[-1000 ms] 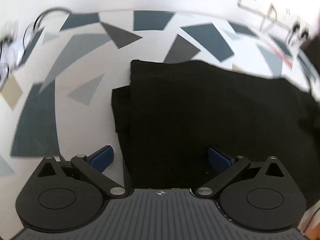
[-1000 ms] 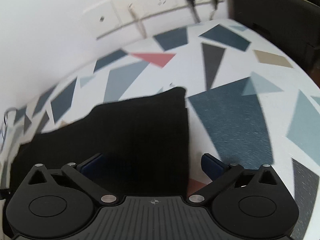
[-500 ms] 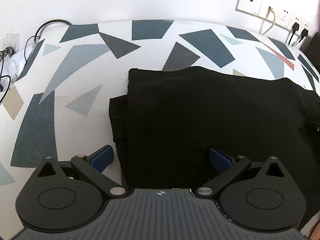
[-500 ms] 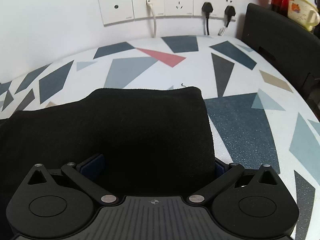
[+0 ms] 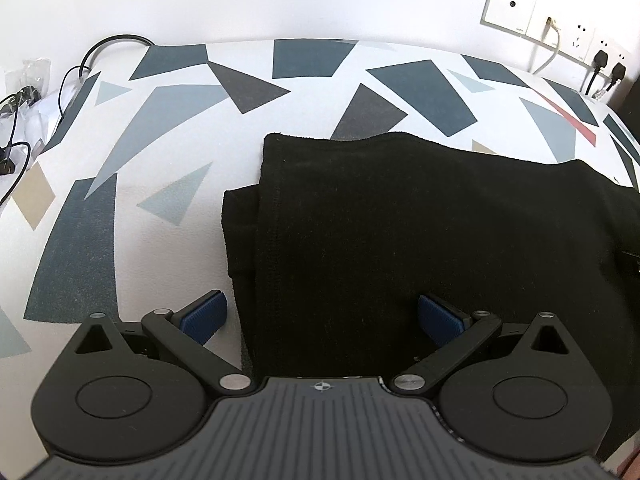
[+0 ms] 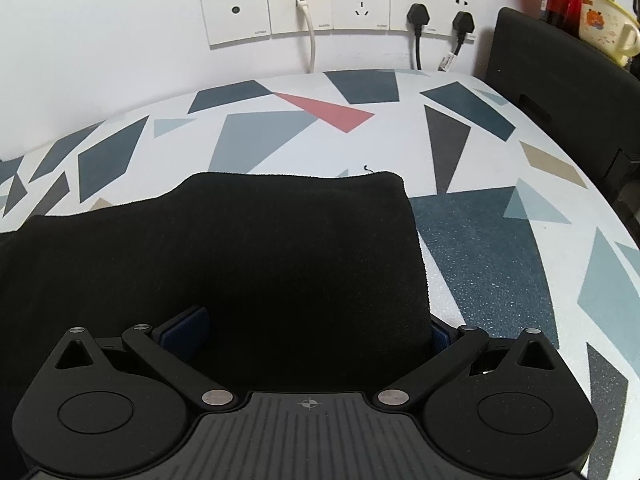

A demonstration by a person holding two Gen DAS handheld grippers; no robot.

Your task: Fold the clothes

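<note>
The black garment (image 5: pixel 420 240) lies folded flat on the patterned table (image 5: pixel 160 168), with a narrower under-layer sticking out along its left edge and its right corner squared off in the right wrist view (image 6: pixel 280 260). The left gripper (image 5: pixel 322 316) hangs spread wide over the garment's left edge, 1 pad off the cloth. The right gripper (image 6: pixel 316 330) is likewise spread, straddling the right edge. Bare table runs past both edges toward the wall sockets (image 6: pixel 340 8).

garment (image 5: pixel 420 232): black cloth — matt, finely napped
tablecloth (image 6: pixel 500 248): printed, matt, faintly grainy
gripper pads (image 5: pixel 204 314): blue, ribbed — rubbery
socket plates (image 6: pixel 336 6): smooth white plastic
</note>
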